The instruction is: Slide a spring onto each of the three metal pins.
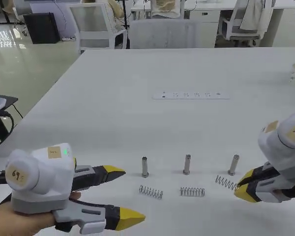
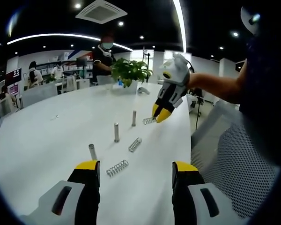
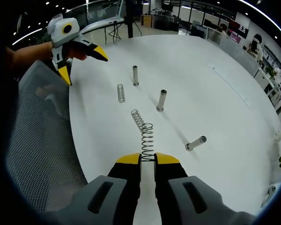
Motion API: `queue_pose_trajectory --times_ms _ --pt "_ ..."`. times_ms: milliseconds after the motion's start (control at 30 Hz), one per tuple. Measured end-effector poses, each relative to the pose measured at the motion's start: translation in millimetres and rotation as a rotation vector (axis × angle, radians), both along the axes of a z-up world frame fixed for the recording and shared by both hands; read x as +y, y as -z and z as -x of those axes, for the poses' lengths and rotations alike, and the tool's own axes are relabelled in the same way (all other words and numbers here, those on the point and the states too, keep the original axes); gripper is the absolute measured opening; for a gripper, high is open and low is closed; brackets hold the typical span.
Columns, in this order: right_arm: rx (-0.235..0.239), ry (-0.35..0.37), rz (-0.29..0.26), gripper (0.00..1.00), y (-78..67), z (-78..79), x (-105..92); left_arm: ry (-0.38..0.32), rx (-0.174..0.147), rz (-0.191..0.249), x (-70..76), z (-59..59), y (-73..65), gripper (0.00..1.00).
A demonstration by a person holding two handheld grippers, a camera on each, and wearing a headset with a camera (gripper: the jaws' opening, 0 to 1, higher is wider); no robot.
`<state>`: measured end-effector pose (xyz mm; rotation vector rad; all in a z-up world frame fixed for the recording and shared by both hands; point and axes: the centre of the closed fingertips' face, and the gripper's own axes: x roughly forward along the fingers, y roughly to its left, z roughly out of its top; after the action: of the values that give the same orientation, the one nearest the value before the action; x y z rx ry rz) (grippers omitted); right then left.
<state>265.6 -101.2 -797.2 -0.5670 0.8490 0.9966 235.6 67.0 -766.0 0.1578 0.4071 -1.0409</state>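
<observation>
On the white table (image 1: 137,123): three upright pins (image 1: 187,164), three coil springs (image 1: 192,191).

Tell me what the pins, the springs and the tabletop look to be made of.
The pins: likely steel, dull grey with a soft sheen along the shaft. The springs: thin bare metal wire, probably steel, open coils glinting silver. The tabletop: smooth white with low sheen, maybe laminate or painted board; the look leaves that open.
</observation>
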Motion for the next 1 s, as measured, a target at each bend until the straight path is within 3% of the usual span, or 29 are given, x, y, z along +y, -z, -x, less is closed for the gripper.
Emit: queue_pose_trajectory --times_ms 267,633,1000 --pt "-0.03 -0.097 0.002 0.08 -19.0 5.0 22.1 0.046 -0.01 -0.001 -11.9 -1.0 -9.0 0.52" --pt "-0.046 -0.204 0.016 0.08 -28.6 9.6 44.0 0.098 -0.038 0.012 -32.1 -3.6 -25.7 0.43" --pt "-0.055 -0.29 0.027 0.08 -35.0 16.8 62.8 0.133 -0.062 0.014 -46.5 -3.8 -30.4 0.38"
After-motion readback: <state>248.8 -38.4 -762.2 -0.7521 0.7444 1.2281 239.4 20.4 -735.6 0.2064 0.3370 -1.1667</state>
